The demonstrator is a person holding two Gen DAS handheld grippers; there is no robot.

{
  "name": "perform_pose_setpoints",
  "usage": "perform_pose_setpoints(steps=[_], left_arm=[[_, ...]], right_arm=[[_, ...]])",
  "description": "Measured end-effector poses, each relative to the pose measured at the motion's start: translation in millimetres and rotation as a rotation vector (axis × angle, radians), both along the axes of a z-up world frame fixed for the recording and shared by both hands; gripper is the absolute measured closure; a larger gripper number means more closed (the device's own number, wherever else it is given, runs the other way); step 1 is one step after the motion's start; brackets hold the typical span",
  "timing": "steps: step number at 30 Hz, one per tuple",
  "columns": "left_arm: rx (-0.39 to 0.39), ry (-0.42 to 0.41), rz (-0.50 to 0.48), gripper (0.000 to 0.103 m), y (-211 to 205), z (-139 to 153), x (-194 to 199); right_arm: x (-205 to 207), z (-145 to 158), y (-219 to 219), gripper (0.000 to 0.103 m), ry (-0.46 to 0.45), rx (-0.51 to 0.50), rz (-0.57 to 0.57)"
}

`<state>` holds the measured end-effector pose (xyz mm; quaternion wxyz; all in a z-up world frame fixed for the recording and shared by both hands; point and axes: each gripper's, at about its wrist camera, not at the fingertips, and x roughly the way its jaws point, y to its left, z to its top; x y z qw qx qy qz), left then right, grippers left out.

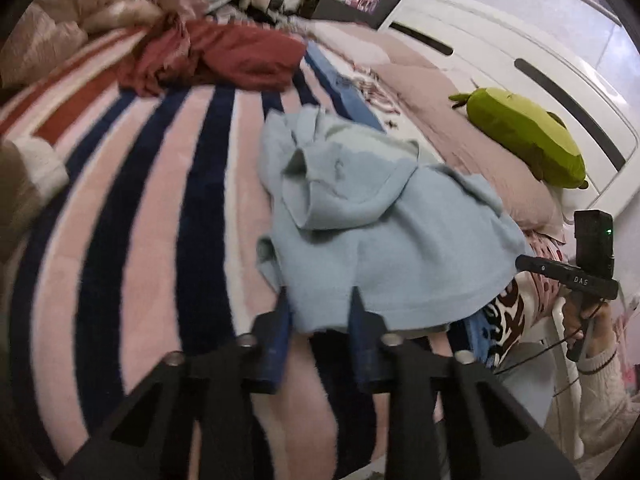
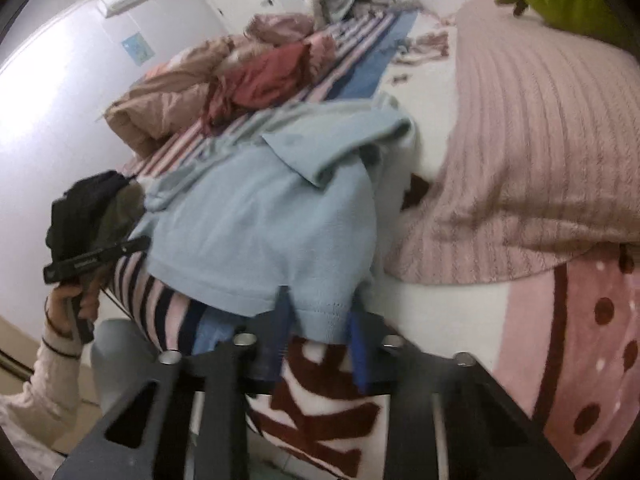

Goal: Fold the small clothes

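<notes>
A small pale blue hooded top [image 1: 384, 240] lies spread on the bed, its hood flopped forward over its back and its bottom hem toward the near edge. It rests partly on a striped blanket [image 1: 160, 184] in pink, navy and white and, on the other side, just beside a ribbed pink blanket [image 2: 528, 152].

The left claw [image 1: 318, 300] sits at the hem of the top. Its 2 blue fingers [image 1: 280, 328] stand a little apart with the edge of the fabric running between them; whether the pads actually press on the cloth I cannot tell, as the picture is blurred there.

The right claw [image 2: 320, 304] is at the other corner of the same hem. Its fingers [image 2: 358, 344] also flank a tongue of blue fabric that hangs down between them, and again the squeeze itself is not clear.

Each view catches the other claw's handle off to the side, gripped by a hand [image 2: 70, 300] in a cream knit sleeve [image 2: 52, 380].

Farther up the bed lies a crumpled dark red garment [image 1: 224, 60], with a heap of beige and pink clothes [image 2: 168, 96] behind it. A green plush toy [image 1: 528, 136] rests against the white headboard [image 1: 520, 40].
</notes>
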<state>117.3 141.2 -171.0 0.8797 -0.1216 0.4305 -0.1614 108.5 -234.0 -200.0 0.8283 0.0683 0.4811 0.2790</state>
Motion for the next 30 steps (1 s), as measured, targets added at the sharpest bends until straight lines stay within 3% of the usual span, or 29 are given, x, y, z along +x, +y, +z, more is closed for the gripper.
perform_pose_setpoints(steps=[3, 10, 12, 15, 17, 20, 22, 23, 25, 26, 27, 30], left_arm=[[0.043, -0.060, -0.025, 0.096, -5.0, 20.1, -6.2], [0.027, -0.142, -0.002, 0.098, -2.5, 60.1, 19.0], [0.011, -0.160, 0.028, 0.098, 2.8, 73.2, 45.8], [0.073, -0.175, 0.096, 0.098, 9.6, 81.0, 92.2], [0.031, -0.144, 0.143, 0.097, 18.0, 76.3, 136.3], [0.086, -0.116, 0.234, 0.091, 23.6, 58.9, 196.9], [0.076, -0.064, 0.231, 0.068, 26.9, 48.9, 214.5], [0.034, -0.064, 0.215, 0.062, 30.4, 46.4, 213.2], [0.015, -0.073, 0.176, 0.034, 32.2, 44.0, 198.1], [0.026, -0.062, 0.148, 0.032, 30.6, 41.6, 189.0], [0.041, -0.044, 0.115, 0.032, 27.4, 37.8, 178.9], [0.016, 0.036, -0.002, 0.032, 14.7, 16.2, 137.6]], right_arm=[[-6.6, 17.0, 5.9, 0.095, -0.083, -0.015, -0.006], [11.7, 56.3, 18.3, 0.097, -0.189, 0.016, 0.013], [32.0, 65.3, 21.7, 0.097, -0.204, 0.017, -0.003], [75.9, 74.6, 24.4, 0.097, -0.211, -0.023, -0.048], [112.5, 75.0, 28.1, 0.097, -0.218, -0.084, -0.090], [172.7, 59.9, 30.0, 0.095, -0.159, -0.101, -0.150], [198.7, 46.8, 33.8, 0.087, -0.145, -0.168, -0.177], [203.3, 43.6, 34.2, 0.076, -0.145, -0.197, -0.182], [195.2, 43.3, 27.3, 0.060, -0.150, -0.159, -0.171], [187.9, 43.9, 22.7, 0.049, -0.144, -0.133, -0.161], [174.1, 42.4, 18.9, 0.045, -0.123, -0.104, -0.132], [136.1, 30.9, 15.7, 0.045, -0.055, -0.075, -0.054]])
